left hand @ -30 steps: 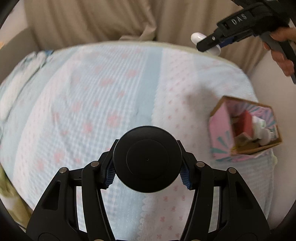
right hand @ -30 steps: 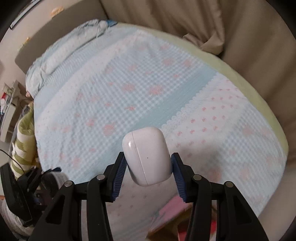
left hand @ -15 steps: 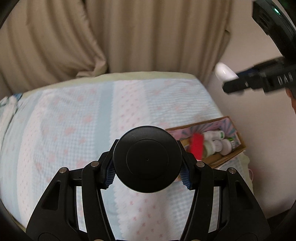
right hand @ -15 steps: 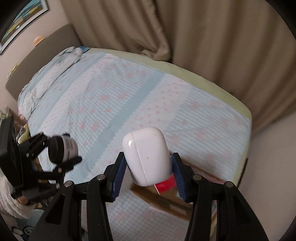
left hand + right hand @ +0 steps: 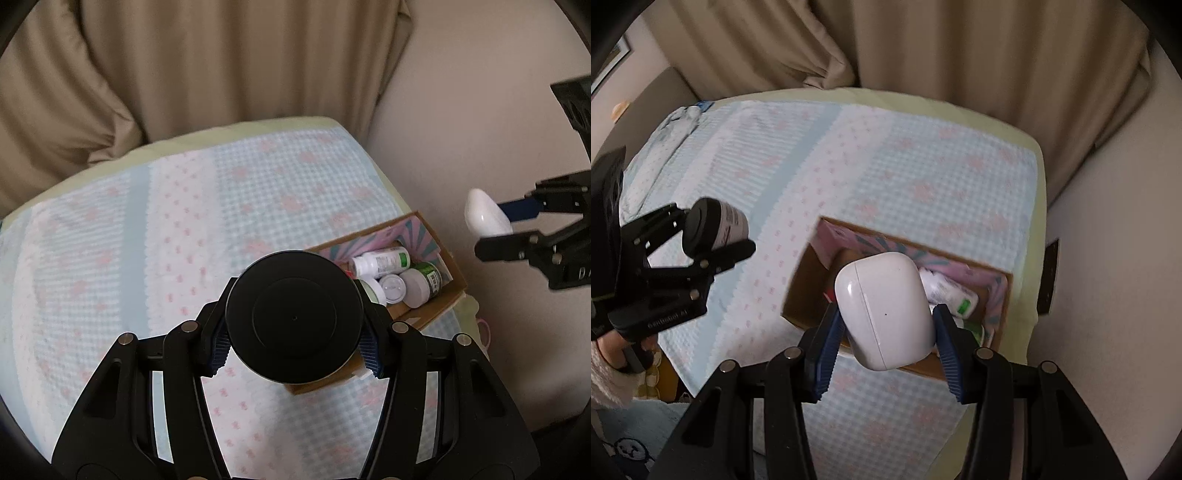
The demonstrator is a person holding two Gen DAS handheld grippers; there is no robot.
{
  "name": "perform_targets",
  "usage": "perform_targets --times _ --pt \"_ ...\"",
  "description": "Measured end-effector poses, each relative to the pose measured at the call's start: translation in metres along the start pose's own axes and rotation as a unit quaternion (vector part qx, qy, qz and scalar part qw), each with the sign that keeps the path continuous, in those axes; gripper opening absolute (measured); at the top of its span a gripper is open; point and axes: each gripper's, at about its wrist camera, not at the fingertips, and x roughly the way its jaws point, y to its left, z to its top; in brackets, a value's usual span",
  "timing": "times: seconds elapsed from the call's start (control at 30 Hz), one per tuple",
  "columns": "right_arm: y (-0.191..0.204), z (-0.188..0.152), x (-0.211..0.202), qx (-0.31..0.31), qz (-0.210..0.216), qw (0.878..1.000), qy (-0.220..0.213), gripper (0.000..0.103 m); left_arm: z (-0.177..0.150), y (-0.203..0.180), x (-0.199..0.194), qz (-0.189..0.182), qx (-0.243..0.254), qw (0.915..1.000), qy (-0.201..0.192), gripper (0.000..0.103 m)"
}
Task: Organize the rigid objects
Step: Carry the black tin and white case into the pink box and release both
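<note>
Both hands have been swinging across the bed [image 5: 923, 177] toward the cardboard box [image 5: 798, 291]. The right tongs [image 5: 886, 321], clamped on the white earbud case [image 5: 886, 310], are hovering directly above it, case upright. The left tongs [image 5: 294, 325], gripping the black-lidded jar [image 5: 294, 317], are trailing beside the box's long side.

Bottles [image 5: 384, 260] in box [image 5: 448, 295], on bed [image 5: 147, 236]
</note>
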Motion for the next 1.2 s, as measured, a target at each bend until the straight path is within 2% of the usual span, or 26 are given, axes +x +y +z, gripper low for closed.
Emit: perform_targets --times 0.17,0.3,0.4,0.6,0.77,0.93,1.07,1.1,1.17,1.2 --pt "-0.025 -0.019 0.03 0.03 0.001 0.999 0.018 0.045 0.01 -0.016 0.045 -0.005 0.014 0.9993 0.035 0.053" --pt "-0.036 -0.031 0.058 0.044 -0.017 0.998 0.035 0.045 0.015 -0.024 0.086 -0.006 0.022 0.9974 0.069 0.053" --pt "-0.047 -0.039 0.08 0.081 -0.01 0.996 0.043 0.045 0.015 -0.023 0.113 -0.005 0.02 0.9954 0.093 0.053" --pt "-0.059 -0.058 0.12 0.203 -0.025 0.977 0.052 0.045 0.007 -0.011 0.157 0.005 0.008 0.9907 0.136 0.053" --pt "-0.059 -0.075 0.14 0.3 -0.016 0.953 0.032 0.045 0.002 -0.011 0.174 0.009 0.033 0.9875 0.154 0.053" --pt "-0.058 -0.083 0.15 0.343 -0.019 0.939 0.014 0.046 0.001 -0.017 0.184 0.018 0.077 0.9847 0.155 0.053" --pt "-0.057 -0.085 0.161 0.367 -0.002 0.93 0.02 0.047 0.001 -0.021 0.189 0.021 0.102 0.9805 0.167 0.053" --pt "-0.056 -0.085 0.161 0.366 0.005 0.93 0.017 0.051 0.001 -0.021 0.189 0.019 0.102 0.9799 0.171 0.054" --pt "-0.052 -0.083 0.157 0.359 0.013 0.933 0.012 0.093 0.004 -0.018 0.182 0.014 0.098 0.9807 0.169 0.088" --pt "-0.049 -0.082 0.153 0.349 0.016 0.937 0.0 0.103 0.006 -0.016 0.175 0.006 0.096 0.9827 0.158 0.102"
